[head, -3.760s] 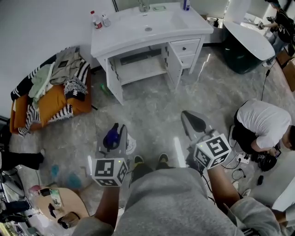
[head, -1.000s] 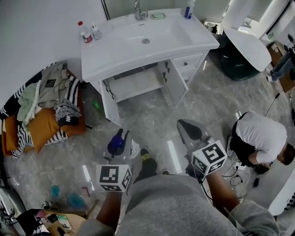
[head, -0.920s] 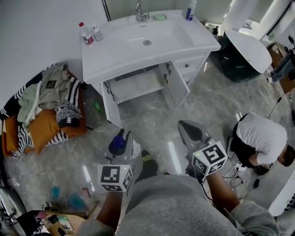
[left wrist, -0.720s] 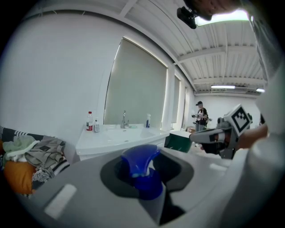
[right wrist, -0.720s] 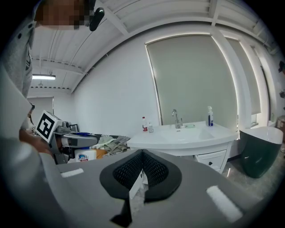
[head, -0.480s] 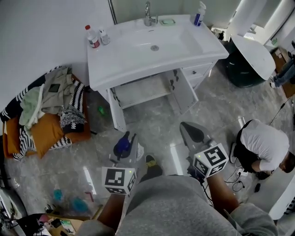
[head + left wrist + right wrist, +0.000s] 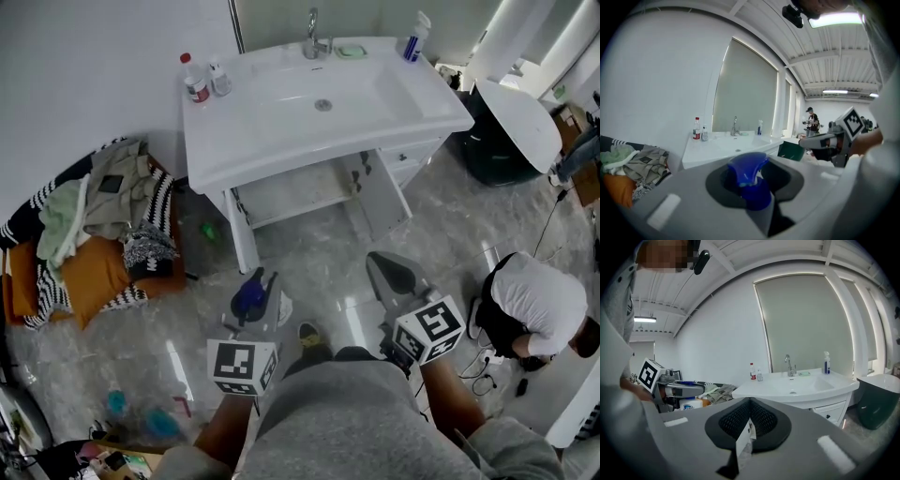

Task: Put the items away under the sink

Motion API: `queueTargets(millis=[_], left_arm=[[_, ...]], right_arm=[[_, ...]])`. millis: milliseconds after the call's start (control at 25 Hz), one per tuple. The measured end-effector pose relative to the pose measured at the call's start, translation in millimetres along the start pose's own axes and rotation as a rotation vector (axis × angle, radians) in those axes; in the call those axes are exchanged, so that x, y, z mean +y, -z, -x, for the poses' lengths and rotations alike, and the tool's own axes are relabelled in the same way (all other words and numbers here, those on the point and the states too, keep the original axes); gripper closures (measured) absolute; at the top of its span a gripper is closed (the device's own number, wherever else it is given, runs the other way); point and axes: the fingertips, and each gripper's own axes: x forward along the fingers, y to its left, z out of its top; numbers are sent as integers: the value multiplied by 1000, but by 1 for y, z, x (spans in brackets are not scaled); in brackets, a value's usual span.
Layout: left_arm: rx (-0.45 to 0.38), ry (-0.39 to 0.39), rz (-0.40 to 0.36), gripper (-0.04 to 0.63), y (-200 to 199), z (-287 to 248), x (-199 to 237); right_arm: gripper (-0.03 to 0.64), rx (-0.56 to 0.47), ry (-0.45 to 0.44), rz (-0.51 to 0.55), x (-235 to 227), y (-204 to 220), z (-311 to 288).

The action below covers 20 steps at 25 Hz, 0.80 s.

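Observation:
My left gripper (image 7: 260, 291) is shut on the neck of a white spray bottle; its blue trigger head (image 7: 746, 174) rises between the jaws, and its white body (image 7: 690, 404) shows in the right gripper view. My right gripper (image 7: 391, 270) is shut on a thin white packet (image 7: 743, 438) that stands edge-on between the jaws. Both grippers are held over the floor, pointing at the white sink cabinet (image 7: 319, 103). Its two doors stand open onto a shelf (image 7: 292, 190) under the basin.
On the sink top stand a red-capped bottle (image 7: 194, 81), a tap (image 7: 315, 36) and a blue spray bottle (image 7: 415, 37). Clothes lie piled on an orange cushion (image 7: 89, 230) at the left. A person (image 7: 536, 300) crouches on the right, beyond a dark bin (image 7: 497, 141).
Both grippers have moved forward toward the sink cabinet, which now lies lower and nearer in the head view. Both grips look unchanged.

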Motion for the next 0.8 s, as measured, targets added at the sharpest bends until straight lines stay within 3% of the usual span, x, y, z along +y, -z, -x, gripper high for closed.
queueTargets(millis=[800], left_arm=[[-23,-11,7,502,1,19,16]], right_arm=[[621,5,-22,39,25,-2,-7]])
